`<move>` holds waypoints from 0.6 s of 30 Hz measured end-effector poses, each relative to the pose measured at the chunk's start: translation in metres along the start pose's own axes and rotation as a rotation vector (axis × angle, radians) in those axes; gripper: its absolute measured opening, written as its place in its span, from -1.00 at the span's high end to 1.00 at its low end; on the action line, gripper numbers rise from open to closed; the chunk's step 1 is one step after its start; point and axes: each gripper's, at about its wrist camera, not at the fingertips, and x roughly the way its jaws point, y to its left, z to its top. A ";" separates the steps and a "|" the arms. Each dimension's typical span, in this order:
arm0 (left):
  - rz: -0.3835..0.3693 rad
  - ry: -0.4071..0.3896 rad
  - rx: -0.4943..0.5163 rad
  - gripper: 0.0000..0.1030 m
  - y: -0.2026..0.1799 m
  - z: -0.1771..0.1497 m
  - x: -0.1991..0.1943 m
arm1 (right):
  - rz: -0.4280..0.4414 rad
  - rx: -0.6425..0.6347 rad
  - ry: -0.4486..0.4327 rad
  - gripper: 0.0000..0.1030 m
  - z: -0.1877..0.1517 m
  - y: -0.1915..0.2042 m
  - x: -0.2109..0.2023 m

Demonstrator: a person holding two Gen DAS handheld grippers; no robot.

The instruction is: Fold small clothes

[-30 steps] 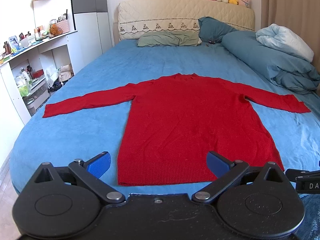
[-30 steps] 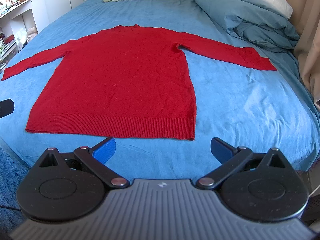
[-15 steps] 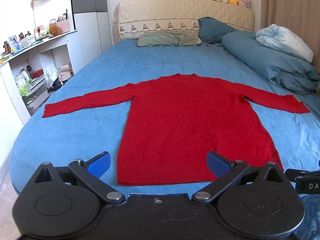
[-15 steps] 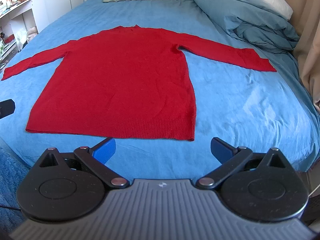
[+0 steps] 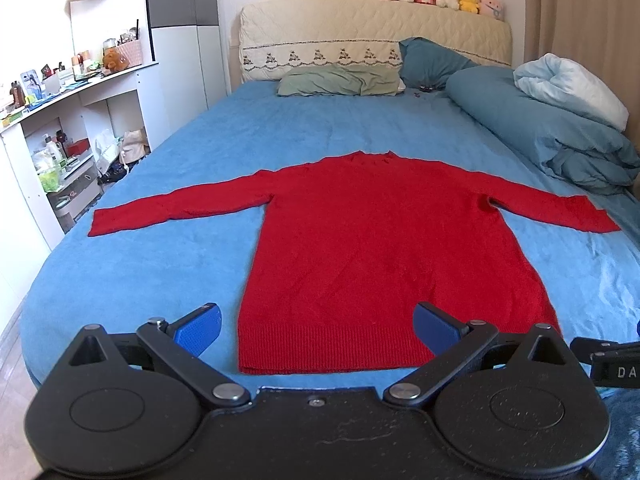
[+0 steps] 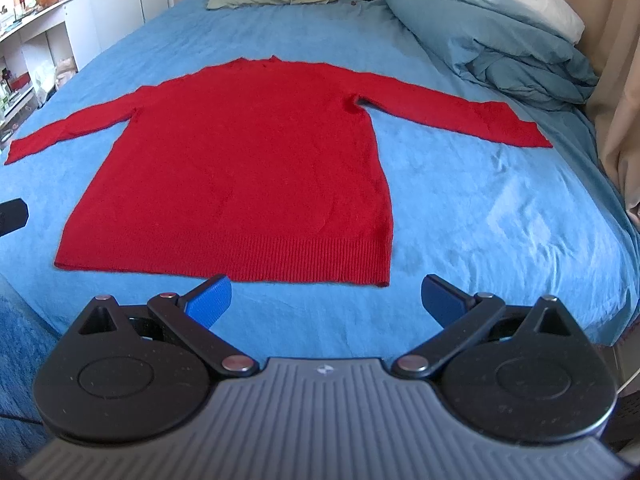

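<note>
Left wrist view: a red sweater [image 5: 384, 256] lies flat on the blue bedsheet [image 5: 132, 276], its length running up the bed, neck toward the headboard [image 5: 372, 36], hem nearest, sleeves spread sideways. The left gripper [image 5: 318, 326] hovers spread wide at the hem, empty. The right gripper [image 6: 326, 300] is likewise released, just short of the hem's right corner.

The left gripper [image 5: 316, 326] and right gripper [image 6: 326, 298] hover level, jaws spread wide, empty.

Shelf clutter [image 5: 48, 80] is too small to identify; lettering [image 5: 626, 372] is cut off at the frame edge.
</note>
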 end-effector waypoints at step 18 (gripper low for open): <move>-0.080 -0.186 0.020 -1.00 -0.048 0.157 0.075 | -0.103 0.243 -0.207 -1.00 0.143 -0.136 0.035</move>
